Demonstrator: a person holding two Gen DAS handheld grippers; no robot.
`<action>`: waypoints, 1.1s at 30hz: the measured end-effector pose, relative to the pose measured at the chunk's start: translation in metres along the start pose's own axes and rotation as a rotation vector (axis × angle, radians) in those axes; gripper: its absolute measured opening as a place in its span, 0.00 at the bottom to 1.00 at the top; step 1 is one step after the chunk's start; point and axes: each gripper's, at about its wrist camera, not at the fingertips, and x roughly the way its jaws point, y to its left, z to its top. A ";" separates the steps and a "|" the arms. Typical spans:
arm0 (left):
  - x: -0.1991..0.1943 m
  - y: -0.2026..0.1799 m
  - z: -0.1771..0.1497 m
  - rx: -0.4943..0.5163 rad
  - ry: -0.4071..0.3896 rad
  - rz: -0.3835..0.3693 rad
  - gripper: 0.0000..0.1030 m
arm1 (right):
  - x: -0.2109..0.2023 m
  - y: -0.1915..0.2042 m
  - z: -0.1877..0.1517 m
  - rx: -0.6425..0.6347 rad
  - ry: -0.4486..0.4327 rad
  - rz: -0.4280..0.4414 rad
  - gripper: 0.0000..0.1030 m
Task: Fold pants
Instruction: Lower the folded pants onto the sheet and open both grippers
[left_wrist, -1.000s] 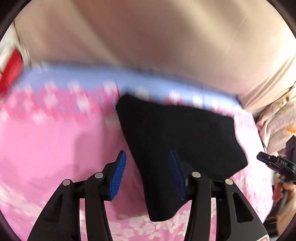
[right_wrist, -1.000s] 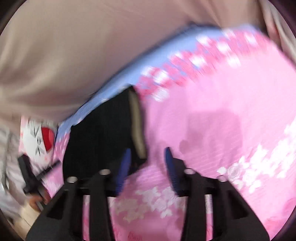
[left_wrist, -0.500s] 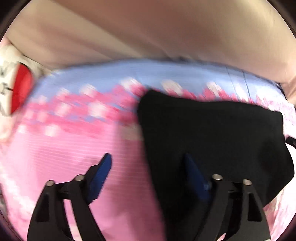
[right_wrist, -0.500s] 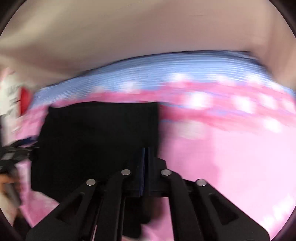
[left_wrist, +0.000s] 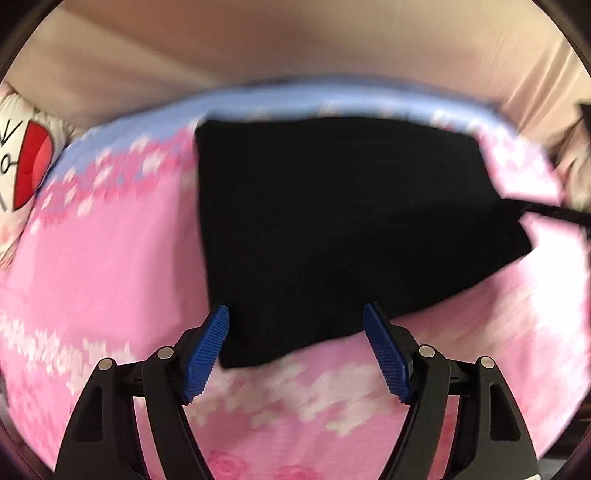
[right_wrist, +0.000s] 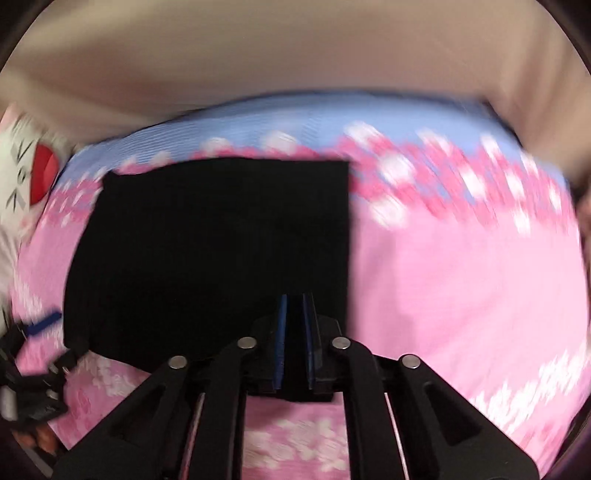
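Pinching a fold of black cloth between its 2 blue pads, the right gripper (right_wrist: 294, 334) is clamped on the near edge of the pants (right_wrist: 221, 251), close to their right-hand corner. Just ahead of its fingers the garment spreads as a dark, roughly square, folded shape, running forward and to the left over the pink floral bedspread (right_wrist: 461, 288). Off to its far left the other tool shows at the frame edge, blurred.

The left gripper (left_wrist: 295, 325) stands wide apart — nothing sits between its blue pads (left_wrist: 207, 347), and whether they touch the cloth cannot be told. The near corner of the pants (left_wrist: 332, 229) lies between and just ahead of its fingers, with the cloth widening forward and to the right.

Farther out, the bedspread (left_wrist: 92, 266) turns to a blue band. A white cushion with a red patch (left_wrist: 29, 162) sits at the far left, and a beige surface (left_wrist: 295, 44) rises beyond — all softened by motion blur.
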 end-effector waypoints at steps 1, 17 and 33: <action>0.012 -0.001 -0.005 0.001 0.025 0.031 0.70 | 0.008 -0.011 -0.003 0.051 0.025 0.047 0.14; -0.012 0.035 -0.006 0.087 -0.003 0.003 0.75 | -0.055 0.002 -0.019 0.039 -0.075 0.006 0.29; 0.013 0.032 -0.015 -0.015 0.030 0.079 0.84 | -0.007 0.024 -0.039 -0.167 0.020 -0.046 0.09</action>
